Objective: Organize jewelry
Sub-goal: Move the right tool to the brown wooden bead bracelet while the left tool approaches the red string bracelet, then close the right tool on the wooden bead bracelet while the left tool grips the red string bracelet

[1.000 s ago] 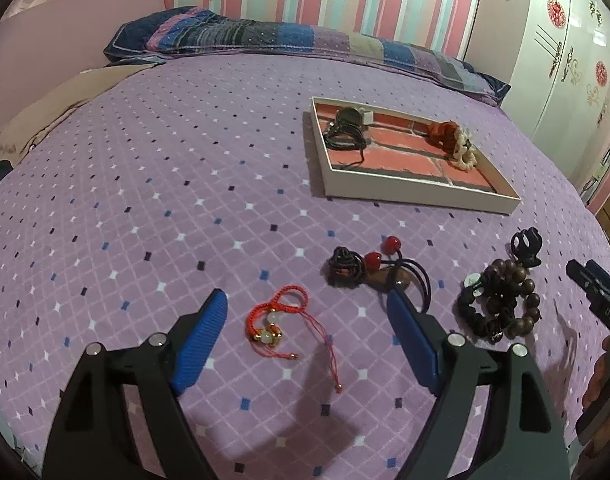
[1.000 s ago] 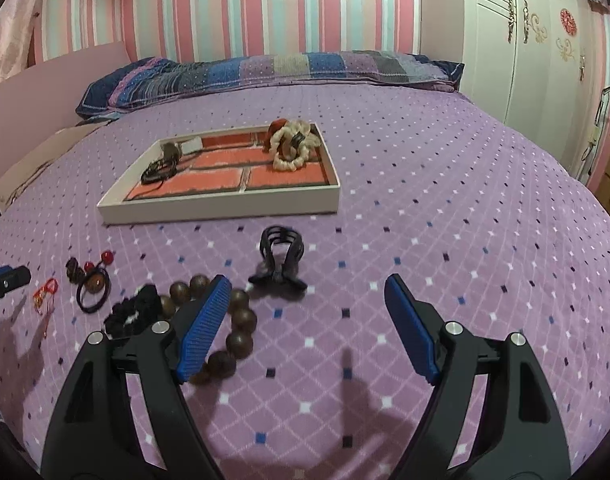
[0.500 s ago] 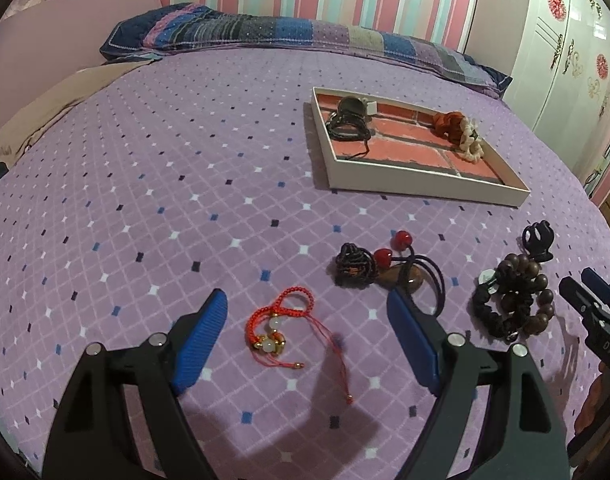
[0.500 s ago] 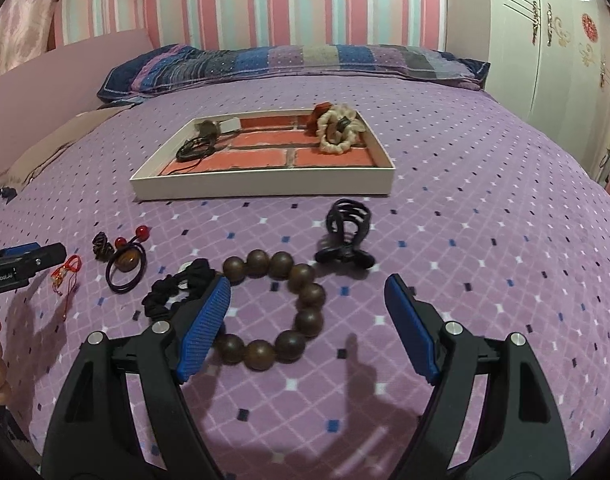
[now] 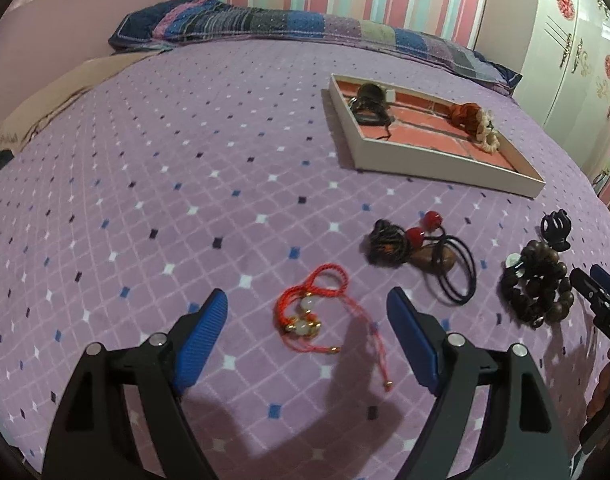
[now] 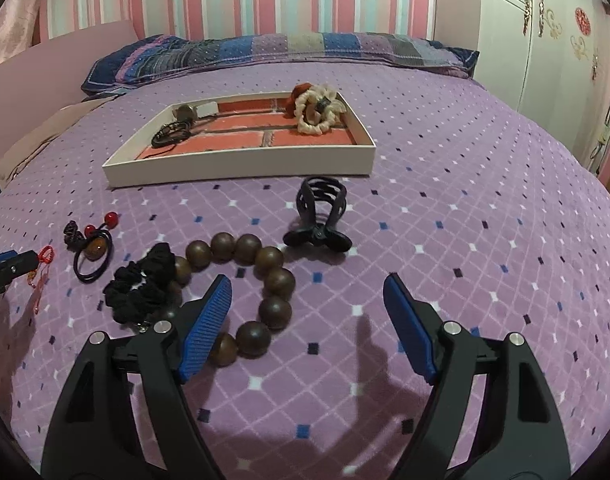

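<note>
My left gripper (image 5: 307, 316) is open, low over the purple bedspread, with a red cord bracelet (image 5: 311, 308) lying between its fingers. My right gripper (image 6: 307, 300) is open over a brown wooden bead bracelet (image 6: 261, 284); its left finger covers part of the beads. A black scrunchie (image 6: 143, 284) lies against the beads. A black claw clip (image 6: 319, 216) stands just beyond. Black hair ties with red balls (image 5: 425, 248) lie between the two grippers. A white tray (image 6: 241, 158) with a brick-pattern floor holds a dark cord piece (image 6: 173, 132) and a cream rope bracelet (image 6: 317, 110).
A striped pillow (image 6: 265, 50) lies along the far edge of the bed. A white wardrobe (image 6: 545, 36) stands at the right. A pink headboard (image 5: 45, 36) and beige cloth (image 5: 57, 100) are at the far left. The bed edge falls away on the right.
Both grippers have moved forward and lower toward the bedspread. The red bracelet and the wooden beads now sit closer between the fingers. Nothing has been taken hold of.
</note>
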A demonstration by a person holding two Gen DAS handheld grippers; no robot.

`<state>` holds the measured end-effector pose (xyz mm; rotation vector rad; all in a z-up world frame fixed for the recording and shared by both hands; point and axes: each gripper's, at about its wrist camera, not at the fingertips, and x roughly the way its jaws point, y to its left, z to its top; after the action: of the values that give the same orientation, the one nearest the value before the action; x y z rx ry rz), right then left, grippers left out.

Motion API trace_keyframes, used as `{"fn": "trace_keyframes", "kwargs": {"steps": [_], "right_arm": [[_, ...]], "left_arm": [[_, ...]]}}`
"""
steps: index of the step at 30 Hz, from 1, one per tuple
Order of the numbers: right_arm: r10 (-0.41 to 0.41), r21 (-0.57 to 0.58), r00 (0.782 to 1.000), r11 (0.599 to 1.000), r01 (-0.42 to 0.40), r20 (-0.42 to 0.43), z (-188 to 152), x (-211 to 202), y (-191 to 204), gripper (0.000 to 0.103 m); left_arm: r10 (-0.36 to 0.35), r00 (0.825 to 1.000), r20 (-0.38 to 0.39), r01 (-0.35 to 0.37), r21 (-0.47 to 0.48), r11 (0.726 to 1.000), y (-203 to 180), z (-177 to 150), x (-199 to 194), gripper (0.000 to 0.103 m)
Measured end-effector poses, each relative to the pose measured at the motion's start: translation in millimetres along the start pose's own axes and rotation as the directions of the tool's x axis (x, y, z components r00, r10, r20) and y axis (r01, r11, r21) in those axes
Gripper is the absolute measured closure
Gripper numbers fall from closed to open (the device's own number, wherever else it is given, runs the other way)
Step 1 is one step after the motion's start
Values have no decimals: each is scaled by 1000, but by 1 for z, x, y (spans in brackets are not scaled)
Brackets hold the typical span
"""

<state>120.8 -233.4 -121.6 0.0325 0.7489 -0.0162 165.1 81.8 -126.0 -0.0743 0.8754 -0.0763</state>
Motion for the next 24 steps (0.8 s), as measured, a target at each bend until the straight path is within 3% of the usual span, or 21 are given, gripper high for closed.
{"fn": "trace_keyframes", "kwargs": {"steps": [6, 9, 17, 20, 24], "right_arm": [[5, 7, 1000, 1000, -5, -19, -3, 8, -3, 31], [8, 6, 999, 1000, -7, -37, -5, 14, -4, 34], [32, -3, 997, 999, -32, -70, -4, 28, 4, 41], [33, -19, 997, 999, -34, -67, -3, 31, 9, 51], [65, -42, 996, 997, -68, -67, -2, 32, 15, 74]], "left_arm": [[2, 1000, -16, -2, 2, 1000, 2, 0, 10, 24], [9, 1000, -16, -8, 23, 1000, -1, -2, 12, 38], [12, 1000, -18, -11, 36, 999, 4, -1, 17, 58], [15, 1000, -16, -14, 32, 999, 7, 2, 19, 70], [1, 1000, -18, -1, 7, 1000, 12, 3, 19, 82]]}}
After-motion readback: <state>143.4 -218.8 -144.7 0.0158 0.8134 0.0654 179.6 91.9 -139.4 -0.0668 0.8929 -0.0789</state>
